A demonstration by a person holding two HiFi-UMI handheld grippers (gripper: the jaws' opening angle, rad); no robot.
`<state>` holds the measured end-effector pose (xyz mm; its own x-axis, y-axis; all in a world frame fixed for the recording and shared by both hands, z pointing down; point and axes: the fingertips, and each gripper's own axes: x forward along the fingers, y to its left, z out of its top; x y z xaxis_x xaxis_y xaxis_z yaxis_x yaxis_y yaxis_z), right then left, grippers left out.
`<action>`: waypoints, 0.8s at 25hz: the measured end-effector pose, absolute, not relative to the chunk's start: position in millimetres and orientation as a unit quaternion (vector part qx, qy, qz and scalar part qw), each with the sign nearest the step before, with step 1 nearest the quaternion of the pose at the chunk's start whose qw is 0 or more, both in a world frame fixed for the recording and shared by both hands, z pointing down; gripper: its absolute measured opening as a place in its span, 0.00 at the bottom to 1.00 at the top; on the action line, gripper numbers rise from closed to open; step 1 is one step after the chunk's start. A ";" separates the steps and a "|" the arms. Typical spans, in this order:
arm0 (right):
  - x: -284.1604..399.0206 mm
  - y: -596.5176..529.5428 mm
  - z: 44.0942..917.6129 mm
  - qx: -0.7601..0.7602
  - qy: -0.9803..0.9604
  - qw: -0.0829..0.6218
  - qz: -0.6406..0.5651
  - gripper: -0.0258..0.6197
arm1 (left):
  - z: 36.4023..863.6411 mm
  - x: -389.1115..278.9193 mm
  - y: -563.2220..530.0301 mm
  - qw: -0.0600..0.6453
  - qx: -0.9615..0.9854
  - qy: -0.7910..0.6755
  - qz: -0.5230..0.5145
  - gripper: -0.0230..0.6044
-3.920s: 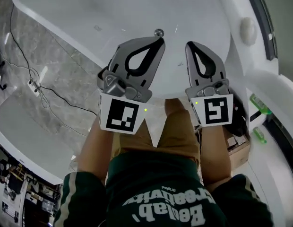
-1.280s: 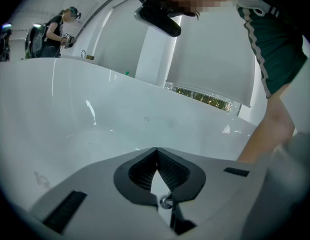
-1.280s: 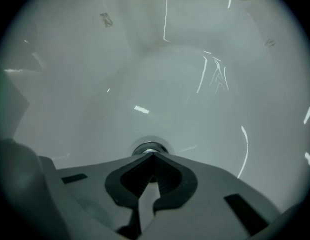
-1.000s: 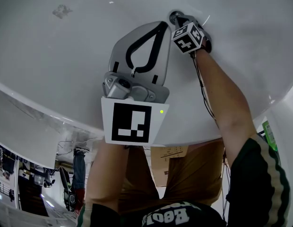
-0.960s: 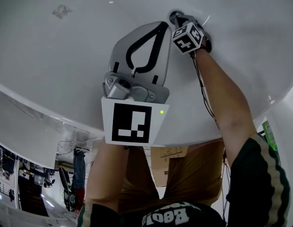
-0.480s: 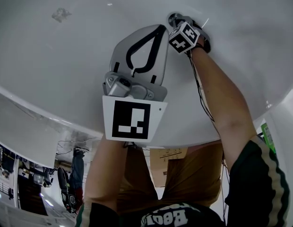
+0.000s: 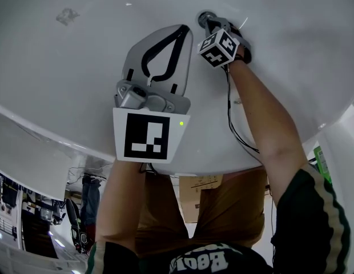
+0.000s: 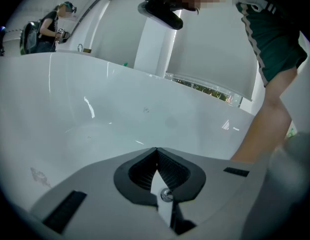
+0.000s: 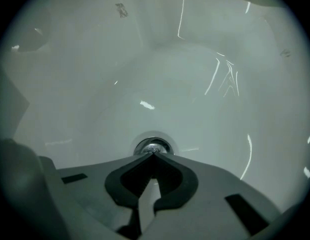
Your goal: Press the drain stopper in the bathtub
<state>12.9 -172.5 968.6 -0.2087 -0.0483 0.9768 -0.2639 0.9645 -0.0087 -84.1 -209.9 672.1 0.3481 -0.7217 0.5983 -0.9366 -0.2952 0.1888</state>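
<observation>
The chrome drain stopper [image 9: 153, 146] sits in its round ring at the bottom of the white bathtub [image 7: 80, 73]. My right gripper [image 9: 153, 154] is shut, and its closed tips rest on the near edge of the stopper. In the head view the right gripper [image 7: 210, 20] reaches deep into the tub, its marker cube just behind the stopper [image 7: 203, 17]. My left gripper [image 7: 184, 28] hangs shut and empty over the tub floor, left of the right one. In the left gripper view the left gripper [image 8: 156, 150] points at the far tub wall.
A cable [image 7: 231, 119] runs along the right forearm. A faint mark [image 7: 65, 16] lies on the tub floor at the far left. A cardboard box [image 7: 200, 184] sits by the person's legs outside the rim. Another person [image 8: 50, 26] stands beyond the tub.
Both grippers have drifted slightly left and up in the head view. The right gripper stays shut at the stopper. About four seconds ago both were held above the tub rim.
</observation>
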 end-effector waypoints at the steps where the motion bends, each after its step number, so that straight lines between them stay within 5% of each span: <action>1: 13.0 -172.5 968.8 0.099 -0.772 0.622 0.089 0.06 | 673.2 -84.3 -209.6 0.264 0.778 -0.532 0.206 0.05; 20: 11.7 -173.4 965.6 0.106 -0.776 0.613 0.097 0.06 | 671.1 -82.5 -208.4 0.264 0.781 -0.526 0.211 0.05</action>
